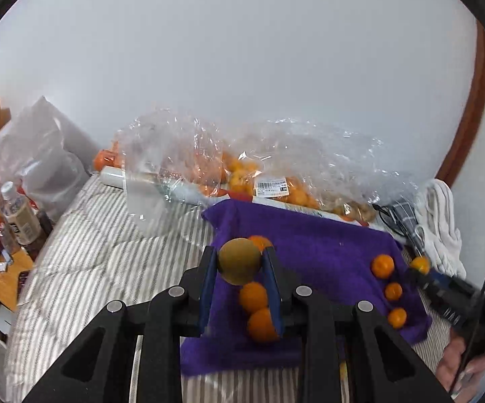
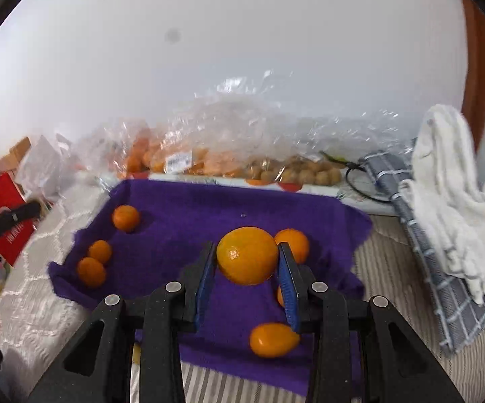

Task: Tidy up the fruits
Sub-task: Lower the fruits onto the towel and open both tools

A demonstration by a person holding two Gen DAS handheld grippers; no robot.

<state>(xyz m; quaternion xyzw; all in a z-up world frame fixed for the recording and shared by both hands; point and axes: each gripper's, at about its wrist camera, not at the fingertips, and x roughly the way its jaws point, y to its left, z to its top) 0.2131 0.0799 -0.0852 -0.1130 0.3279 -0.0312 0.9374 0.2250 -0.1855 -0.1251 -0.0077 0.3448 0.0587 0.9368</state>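
Note:
My left gripper point(image 1: 239, 263) is shut on a brown-green round fruit point(image 1: 239, 260) and holds it above the purple cloth point(image 1: 316, 245). Oranges point(image 1: 253, 297) lie in a column on the cloth under it; more oranges point(image 1: 382, 266) lie at the cloth's right edge. My right gripper point(image 2: 247, 257) is shut on an orange point(image 2: 247, 255) above the same purple cloth point(image 2: 188, 208). Loose oranges lie at the cloth's left point(image 2: 125, 217) and near my right finger point(image 2: 273, 335). In the left wrist view the right gripper point(image 1: 423, 270) appears at the far right holding an orange.
Clear plastic bags of oranges point(image 1: 242, 174) and brown fruits point(image 2: 309, 173) lie behind the cloth against the wall. White towels point(image 2: 450, 201) on a checked cloth point(image 2: 420, 245) sit at right. Bottles point(image 1: 17, 211) and a red box point(image 2: 3, 215) stand at left beside the striped bed.

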